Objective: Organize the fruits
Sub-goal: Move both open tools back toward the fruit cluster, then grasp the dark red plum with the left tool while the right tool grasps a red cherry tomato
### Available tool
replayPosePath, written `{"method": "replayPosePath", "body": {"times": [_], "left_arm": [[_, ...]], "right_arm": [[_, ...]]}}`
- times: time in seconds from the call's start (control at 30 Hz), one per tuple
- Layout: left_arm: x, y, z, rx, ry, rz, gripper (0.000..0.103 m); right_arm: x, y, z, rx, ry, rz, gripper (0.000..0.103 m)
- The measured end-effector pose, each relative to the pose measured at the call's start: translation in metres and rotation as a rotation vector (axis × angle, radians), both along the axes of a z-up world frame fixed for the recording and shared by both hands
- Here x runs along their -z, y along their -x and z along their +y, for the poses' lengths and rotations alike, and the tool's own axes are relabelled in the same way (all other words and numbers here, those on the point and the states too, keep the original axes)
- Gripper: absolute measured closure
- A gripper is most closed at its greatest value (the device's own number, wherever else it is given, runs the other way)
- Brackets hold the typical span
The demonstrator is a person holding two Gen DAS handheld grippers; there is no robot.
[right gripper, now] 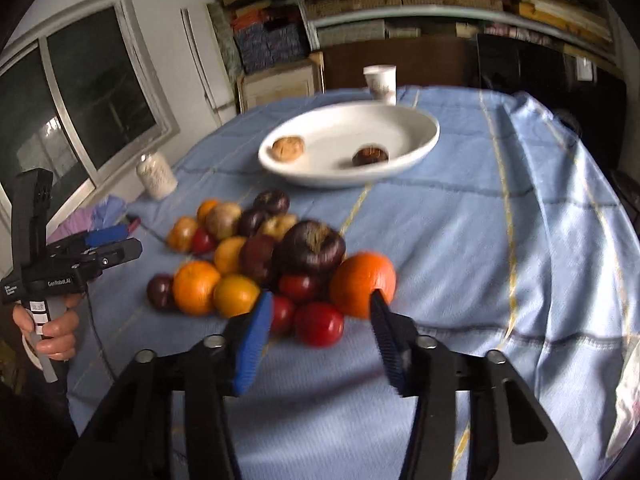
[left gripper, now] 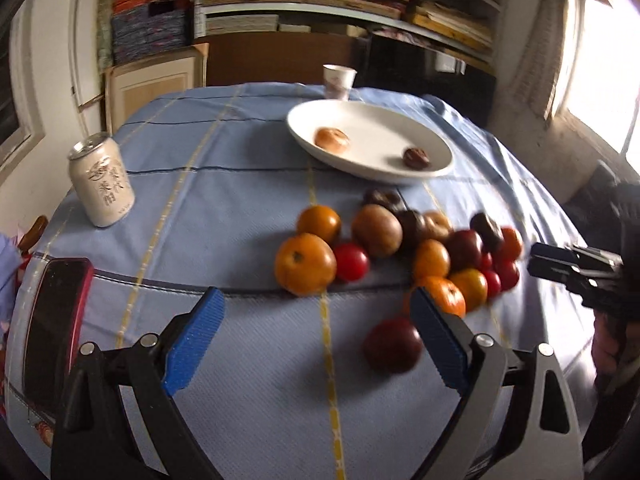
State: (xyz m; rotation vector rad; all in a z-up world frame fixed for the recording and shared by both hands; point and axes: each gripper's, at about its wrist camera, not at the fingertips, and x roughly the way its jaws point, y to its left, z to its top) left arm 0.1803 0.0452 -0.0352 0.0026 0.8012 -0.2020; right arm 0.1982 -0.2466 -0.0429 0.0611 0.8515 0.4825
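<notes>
Left wrist view: left gripper (left gripper: 316,312) spread wide at bottom centre, nothing between the blue pads; a dark red fruit (left gripper: 392,345) lies just beside the right-hand finger. Fruit pile (left gripper: 400,248) centre-right on the blue tablecloth (left gripper: 224,208). White plate (left gripper: 370,142) above it holds two fruits. Can (left gripper: 102,180) at left, paper cup (left gripper: 338,80) top centre (blurry).

Right wrist view: right gripper (right gripper: 320,320) at bottom centre, fingers apart, pinching nothing; a red fruit (right gripper: 319,323) lies in the gap beyond the tips, and an orange (right gripper: 362,282) is behind the right-hand tip. Pile at centre-left, plate above it.
</notes>
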Motion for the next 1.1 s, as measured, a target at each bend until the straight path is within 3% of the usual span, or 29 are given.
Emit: {"method": "replayPosePath", "body": {"times": [0.2, 0.37, 0.47, 0.73, 0.77, 0.9, 1.1], "left_arm": [[0.003, 0.005, -0.014, 0.077, -0.024, 0.002, 0.016], [0.013, 0.002, -0.024, 0.128, -0.029, 0.053, 0.023], [0.021, -0.002, -0.029, 0.149, -0.037, 0.093, 0.031], [0.034, -0.004, -0.035, 0.185, -0.033, 0.148, 0.038], [0.035, -0.005, -0.035, 0.188, -0.029, 0.153, 0.041], [0.04, -0.005, -0.039, 0.209, -0.036, 0.172, 0.062], [0.039, -0.004, -0.041, 0.217, -0.031, 0.165, 0.065]], "right_arm": [[0.014, -0.004, 0.002, -0.016, 0.005, 0.082, 0.064], [0.024, -0.009, 0.008, -0.024, 0.0, 0.121, 0.064], [0.026, -0.01, 0.01, -0.014, -0.006, 0.119, 0.063], [0.027, -0.011, 0.013, -0.022, -0.022, 0.112, 0.066], [0.026, -0.011, 0.013, -0.019, -0.023, 0.111, 0.07], [0.024, -0.01, 0.009, -0.024, -0.043, 0.105, 0.071], [0.015, -0.007, -0.002, -0.037, -0.148, 0.084, 0.071]]}}
